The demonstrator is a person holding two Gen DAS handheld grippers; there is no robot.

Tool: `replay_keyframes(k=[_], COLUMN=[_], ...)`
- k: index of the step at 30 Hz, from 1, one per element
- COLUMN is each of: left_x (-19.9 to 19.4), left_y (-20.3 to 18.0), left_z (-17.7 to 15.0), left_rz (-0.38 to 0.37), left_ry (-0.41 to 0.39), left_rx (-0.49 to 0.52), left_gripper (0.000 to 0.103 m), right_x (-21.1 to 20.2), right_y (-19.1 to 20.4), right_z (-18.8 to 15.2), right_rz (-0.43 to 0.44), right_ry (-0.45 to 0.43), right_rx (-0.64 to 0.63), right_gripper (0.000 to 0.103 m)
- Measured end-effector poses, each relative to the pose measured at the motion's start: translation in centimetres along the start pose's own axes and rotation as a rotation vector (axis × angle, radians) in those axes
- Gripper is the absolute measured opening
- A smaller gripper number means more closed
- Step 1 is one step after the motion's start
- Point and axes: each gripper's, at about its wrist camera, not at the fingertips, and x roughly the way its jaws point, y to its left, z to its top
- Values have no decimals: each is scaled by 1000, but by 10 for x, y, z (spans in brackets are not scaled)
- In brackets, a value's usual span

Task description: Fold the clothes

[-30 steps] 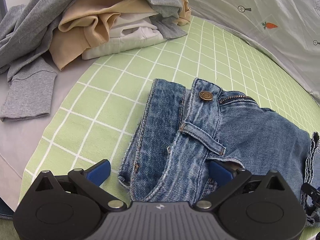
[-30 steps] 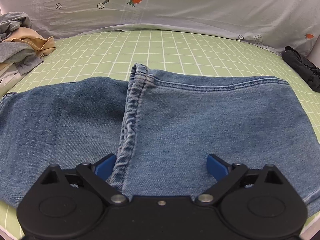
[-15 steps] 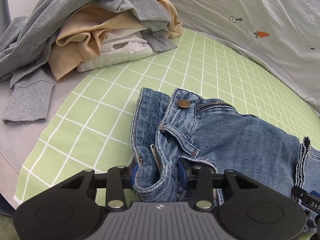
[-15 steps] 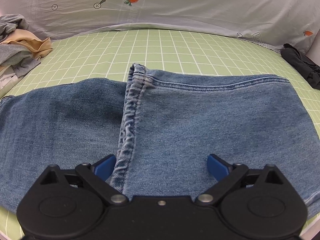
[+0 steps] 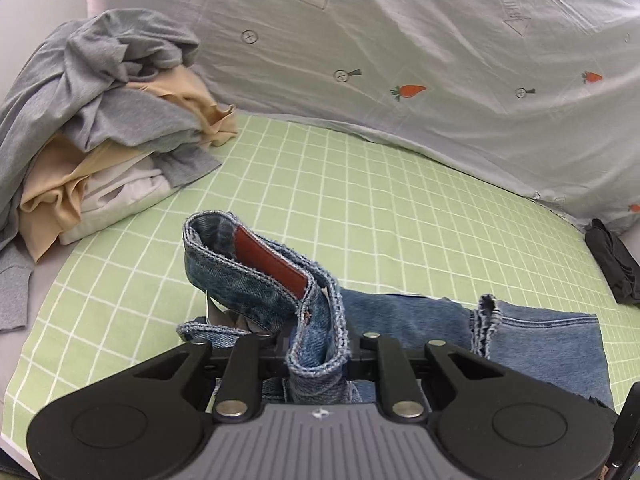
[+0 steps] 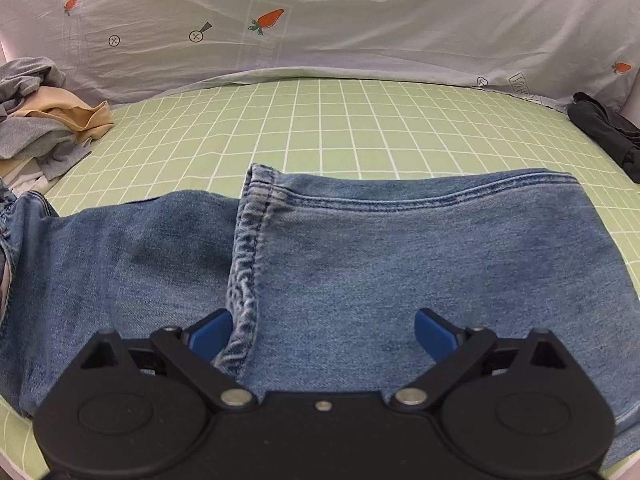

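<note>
While the left gripper [image 5: 316,354] is pressed together on the waistband [image 5: 256,276] of the jeans [image 5: 532,344], that band rises in a loop above its fingers, lifted off the green checked sheet [image 5: 360,208], with a reddish-brown leather patch [image 5: 272,266] showing on the side that faces the camera. Beyond the pinched band, the rest of the denim lies flat on the sheet to the right, a frayed hem [image 5: 486,316] sticking up from it. In the right wrist view the jeans [image 6: 440,260] spread wide across the sheet [image 6: 340,128] directly ahead of and beneath the right gripper [image 6: 323,330], whose blue-tipped fingers [image 6: 210,332] stand well spread, one on each side of a broad stretch of denim. Its left finger sits just beside a puckered hem [image 6: 252,248] where one folded layer lies over another; whether the tips touch the cloth cannot be told. At the far left of both views a heap of unfolded clothes [image 5: 100,136], grey, tan and white, rests partly on the sheet. A dark garment [image 6: 604,132] lies at the sheet's far right edge, well apart from the jeans. Behind everything hangs a pale cloth printed with carrots [image 5: 408,90].
</note>
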Motion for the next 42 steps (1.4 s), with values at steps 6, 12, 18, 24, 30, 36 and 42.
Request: replay_keyframes(k=[6, 12, 18, 24, 30, 36, 42], left_x=[31, 79, 101, 88, 56, 49, 59], left_y=[-70, -116, -138, -139, -113, -75, -47], left_z=[-10, -35, -47, -38, -15, -4, -16], left_rz=[-72, -70, -66, -138, -153, -121, -121], left_ry=[50, 156, 215, 219, 163, 127, 177], left_rx=[123, 231, 285, 308, 233, 160, 104], left_gripper=[20, 25, 53, 70, 77, 82, 82], right_x=[-8, -10, -13, -13, -11, -13, -20], right_y=[-30, -64, -86, -81, -58, -26, -3], right_z=[6, -5, -11, -7, -1, 5, 16], right_rz=[-19, -61, -80, -66, -30, 15, 73], right_ry=[-27, -8, 11, -1, -19, -43, -81], right_rx=[34, 75, 110, 113, 82, 64, 112], right_gripper=[98, 98, 98, 98, 98, 98, 98])
